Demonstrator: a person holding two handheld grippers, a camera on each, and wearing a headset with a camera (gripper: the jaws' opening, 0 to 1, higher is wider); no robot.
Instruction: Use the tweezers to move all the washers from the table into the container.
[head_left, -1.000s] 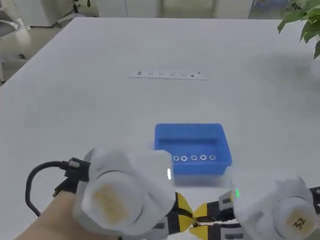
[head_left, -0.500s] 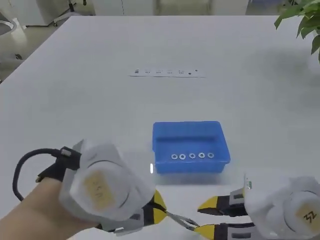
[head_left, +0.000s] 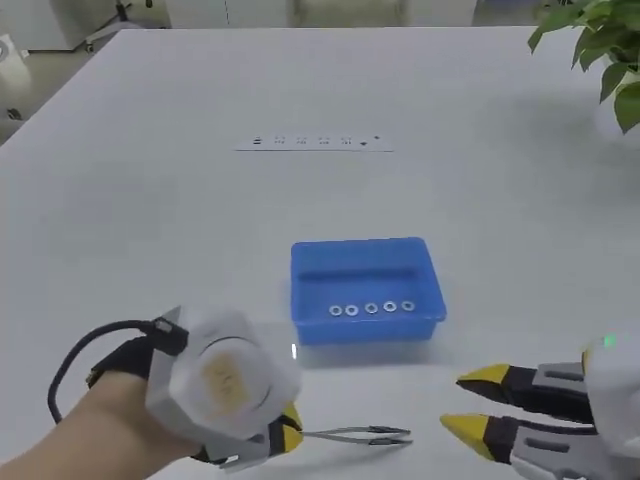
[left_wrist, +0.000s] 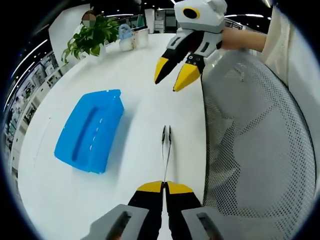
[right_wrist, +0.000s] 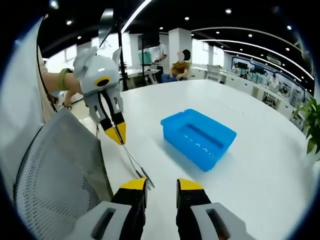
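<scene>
Near edge: both grippers worked at the table's near edge, with a mesh chair back just behind them.
Open room: bare tabletop lay between the grippers and the blue container, and on all sides of it.
Surface: white and flat; a thin printed strip lay well beyond the container.
Room: an open office with ceiling lights; a potted plant stood at the far right corner.
Left gripper: jaws were closed on the rear end of the tweezers, which pointed toward the right gripper. Whether they touched the table could not be told.
Tweezers' tips: nearly together, gripping nothing.
Right gripper: jaws were parted by a narrow gap and held nothing; its tips stood just beside the tweezers' tips, apart from them.
Washers: five lay in a row on the container floor, along the near wall.
</scene>
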